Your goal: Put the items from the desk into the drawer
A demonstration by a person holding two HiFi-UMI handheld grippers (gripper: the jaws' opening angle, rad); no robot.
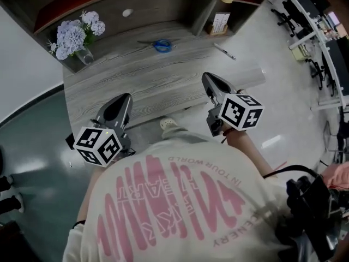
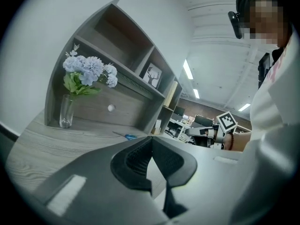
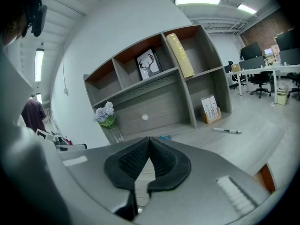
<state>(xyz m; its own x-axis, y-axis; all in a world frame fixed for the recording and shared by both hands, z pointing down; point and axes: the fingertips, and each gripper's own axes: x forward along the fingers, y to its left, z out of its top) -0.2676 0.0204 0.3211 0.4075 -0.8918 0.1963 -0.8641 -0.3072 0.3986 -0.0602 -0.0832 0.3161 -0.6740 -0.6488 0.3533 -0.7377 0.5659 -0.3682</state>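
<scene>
Desk [image 1: 152, 83] holds a vase [image 1: 85, 56] of flowers [image 1: 76, 31]; left claw [image 2: 151, 139], right claw [image 3: 149, 139] pressed together.

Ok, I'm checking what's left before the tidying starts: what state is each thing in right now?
Drawer: shut.
Scissors: lying flat on the desk, blades together.
Pen: lying flat on the desk, near its right edge.
Vase: upright, flowers in it.
Book: propped at a tilt.
Left gripper: shut, empty.
Right gripper: shut, empty.
</scene>
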